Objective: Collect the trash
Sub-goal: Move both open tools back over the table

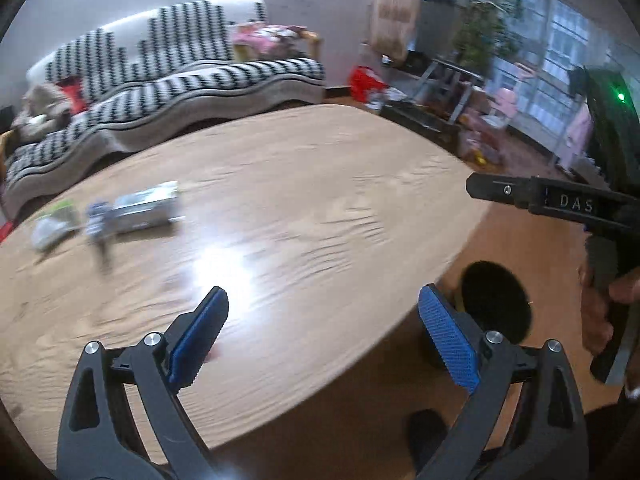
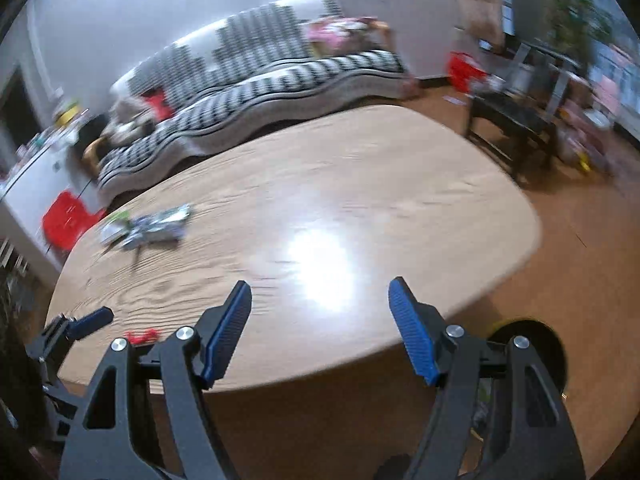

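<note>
A silver-grey box (image 1: 146, 208) lies with crumpled wrappers (image 1: 60, 222) on the far left of the oval wooden table (image 1: 300, 200). The same heap (image 2: 148, 226) shows in the right wrist view. A small red scrap (image 2: 141, 336) lies near the table's front left edge. A black round bin (image 1: 496, 300) stands on the floor by the table's right edge, and it also shows in the right wrist view (image 2: 532, 344). My left gripper (image 1: 320, 340) is open and empty over the near table. My right gripper (image 2: 320, 328) is open and empty above the table's front edge.
A black-and-white patterned sofa (image 1: 172, 80) stands behind the table. A dark low table (image 2: 508, 124) and clutter stand at the right by the windows. A white cabinet (image 2: 36, 184) with a red item stands at the far left. The floor is brown.
</note>
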`<state>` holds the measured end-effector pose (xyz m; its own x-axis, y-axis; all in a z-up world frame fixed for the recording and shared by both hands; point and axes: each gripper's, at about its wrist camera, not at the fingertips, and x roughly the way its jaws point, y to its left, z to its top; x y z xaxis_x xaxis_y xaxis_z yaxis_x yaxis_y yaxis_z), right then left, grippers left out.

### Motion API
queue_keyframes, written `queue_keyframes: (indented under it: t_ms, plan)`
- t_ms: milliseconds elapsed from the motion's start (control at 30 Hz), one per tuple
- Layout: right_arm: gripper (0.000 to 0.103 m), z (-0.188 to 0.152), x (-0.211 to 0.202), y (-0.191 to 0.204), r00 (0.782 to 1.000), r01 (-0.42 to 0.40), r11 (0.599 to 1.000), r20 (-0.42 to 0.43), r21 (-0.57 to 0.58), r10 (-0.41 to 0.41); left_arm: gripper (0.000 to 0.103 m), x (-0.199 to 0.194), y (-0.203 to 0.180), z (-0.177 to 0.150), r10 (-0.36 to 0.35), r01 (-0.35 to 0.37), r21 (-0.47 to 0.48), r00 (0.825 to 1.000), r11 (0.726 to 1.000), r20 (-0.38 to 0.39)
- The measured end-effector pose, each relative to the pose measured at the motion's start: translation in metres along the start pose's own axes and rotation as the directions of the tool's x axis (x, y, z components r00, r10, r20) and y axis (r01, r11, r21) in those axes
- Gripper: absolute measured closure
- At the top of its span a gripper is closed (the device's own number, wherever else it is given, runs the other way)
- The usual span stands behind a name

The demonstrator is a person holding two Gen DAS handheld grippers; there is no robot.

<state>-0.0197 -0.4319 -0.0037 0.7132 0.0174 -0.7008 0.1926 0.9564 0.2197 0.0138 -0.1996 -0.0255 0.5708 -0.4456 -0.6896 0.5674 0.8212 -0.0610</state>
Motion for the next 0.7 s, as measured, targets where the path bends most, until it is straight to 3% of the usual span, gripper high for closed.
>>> queue_keyframes:
  t_ms: [167, 333, 700]
  plan:
    - [0.033, -0.001, 0.025, 0.077, 0.997, -0.073, 0.992, -0.041, -0.098, 0.07, 0.01, -0.033, 0.066, -0.019, 0.099, -0.099, -0.021, 0.995, 0.995, 0.002]
    - [0.033, -0.004, 0.043, 0.131, 0.992, -0.115, 0.98, -0.068, -0.16, 0.105, 0.01, -0.05, 0.113, -0.031, 0.145, -0.145, -0.089, 0.989, 0.985, -0.007]
    - [0.033, -0.006, 0.079, 0.175, 0.987, -0.149, 0.961, -0.1, -0.233, 0.128, 0.01, -0.048, 0.151, -0.041, 0.185, -0.188, -0.126, 0.982, 0.974, -0.041]
